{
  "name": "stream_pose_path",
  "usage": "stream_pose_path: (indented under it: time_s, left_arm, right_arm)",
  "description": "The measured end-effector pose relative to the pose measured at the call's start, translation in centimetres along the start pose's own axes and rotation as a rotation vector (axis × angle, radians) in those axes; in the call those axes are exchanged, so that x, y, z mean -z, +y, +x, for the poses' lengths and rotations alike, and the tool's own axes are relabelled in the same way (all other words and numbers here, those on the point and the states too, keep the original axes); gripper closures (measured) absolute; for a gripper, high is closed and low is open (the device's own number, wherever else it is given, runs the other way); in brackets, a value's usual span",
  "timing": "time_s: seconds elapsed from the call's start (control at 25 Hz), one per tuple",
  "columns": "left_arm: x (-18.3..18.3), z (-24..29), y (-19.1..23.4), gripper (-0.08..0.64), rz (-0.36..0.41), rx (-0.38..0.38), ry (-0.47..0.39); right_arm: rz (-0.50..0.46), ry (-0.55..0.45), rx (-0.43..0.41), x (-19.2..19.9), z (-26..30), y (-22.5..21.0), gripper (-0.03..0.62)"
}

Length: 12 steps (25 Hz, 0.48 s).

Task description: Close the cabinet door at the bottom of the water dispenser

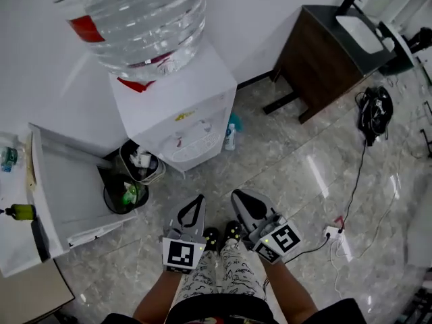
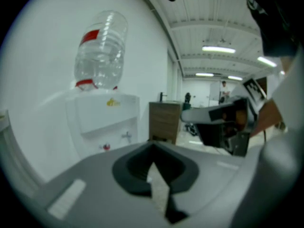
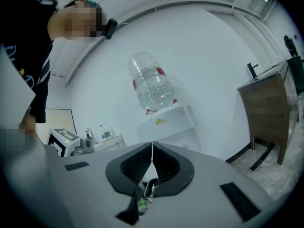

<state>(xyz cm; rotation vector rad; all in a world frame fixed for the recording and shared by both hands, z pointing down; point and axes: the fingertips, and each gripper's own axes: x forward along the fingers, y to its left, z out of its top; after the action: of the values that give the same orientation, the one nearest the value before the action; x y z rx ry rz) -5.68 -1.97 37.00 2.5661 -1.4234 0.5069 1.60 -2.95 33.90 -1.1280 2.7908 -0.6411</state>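
Note:
The white water dispenser (image 1: 192, 113) stands against the wall ahead of me, with a large clear bottle (image 1: 145, 19) on top. From above I see only its top and tap panel; the bottom cabinet door is hidden in every view. My left gripper (image 1: 199, 200) and right gripper (image 1: 237, 195) hang side by side over the floor, a short way in front of the dispenser, both shut and holding nothing. The left gripper view shows the dispenser (image 2: 107, 120) beyond the shut left gripper (image 2: 153, 149). The right gripper view shows the dispenser (image 3: 166, 124) past the shut right gripper (image 3: 152, 145).
Two bins (image 1: 128, 189) stand left of the dispenser beside a white cabinet (image 1: 64, 194). A small bottle (image 1: 230, 135) sits on the floor at its right. A dark wooden sink cabinet (image 1: 320, 56) stands further right. Cables (image 1: 373, 110) and a power strip (image 1: 331, 233) lie on the floor.

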Motion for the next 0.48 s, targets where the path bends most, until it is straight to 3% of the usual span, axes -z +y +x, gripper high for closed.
stream_pose_path:
  time_s: [0.08,0.2,0.32,0.48]
  left_arm:
    - [-3.0,-2.8,-1.0,0.563,0.025,0.033,-0.015]
    - [-7.6,-5.5,-1.2,0.563,-0.007,0.059,-0.098]
    - [-10.3,-8.4,-1.0,0.563,0.031,0.07,-0.144]
    - [-12.0,-11.4,-0.6,0.563,-0.052,0.054,-0.171]
  right_arm:
    - [0.007,-0.008,-0.022,-2.7,-1.2,2.5,0.575]
    - [-0.049,-0.042,-0.067,-7.1,-1.6,5.7,0.575]
    - [-0.06,-0.064,-0.088,-9.3,-2.0,8.7,0.575]
    - [-0.105,-0.048,-0.139,-11.2,-2.8,12.2,0.577]
